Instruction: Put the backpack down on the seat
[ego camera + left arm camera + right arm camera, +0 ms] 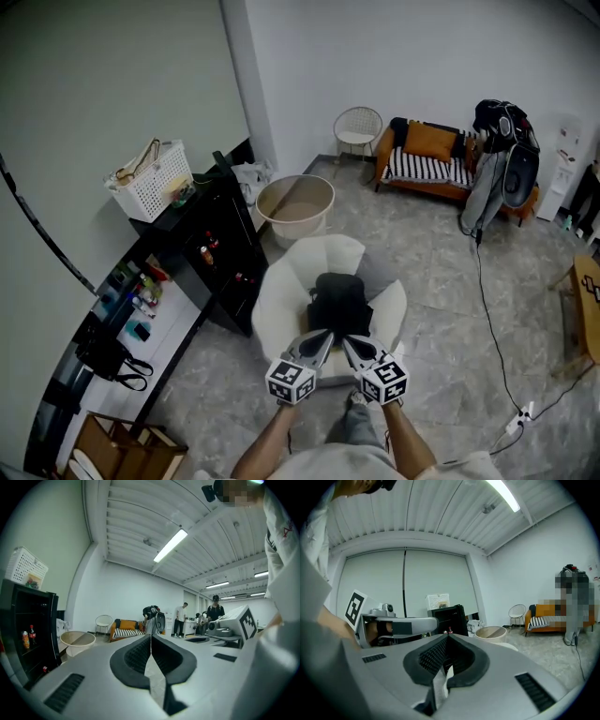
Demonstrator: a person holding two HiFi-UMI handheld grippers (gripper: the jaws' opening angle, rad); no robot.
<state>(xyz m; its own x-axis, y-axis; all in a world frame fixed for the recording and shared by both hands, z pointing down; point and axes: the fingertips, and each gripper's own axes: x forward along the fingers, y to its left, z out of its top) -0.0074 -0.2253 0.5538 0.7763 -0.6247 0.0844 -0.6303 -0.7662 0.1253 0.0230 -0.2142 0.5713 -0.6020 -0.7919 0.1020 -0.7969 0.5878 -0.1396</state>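
A black backpack point(339, 302) rests in the middle of a white shell-shaped armchair point(281, 291). In the head view both grippers are held side by side at the chair's near edge, their tips angled toward each other just short of the backpack's near end. The left gripper point(322, 337) point(151, 638) has its pads pressed together with no strap or fabric showing between them. The right gripper point(352, 341) point(446, 637) is likewise shut with nothing dark in its pads. Neither gripper view shows the backpack; the jaws hide whatever lies below them. A bit of the chair's edge point(512, 645) shows.
Left of the chair stands a black cabinet point(220, 239) with a white basket point(155, 180) on top. A beige tub point(295, 202) sits behind the chair. Further back are a wire chair point(358, 129), an orange sofa point(431, 159) and a stand hung with bags point(502, 155). A cable point(492, 319) crosses the floor at right.
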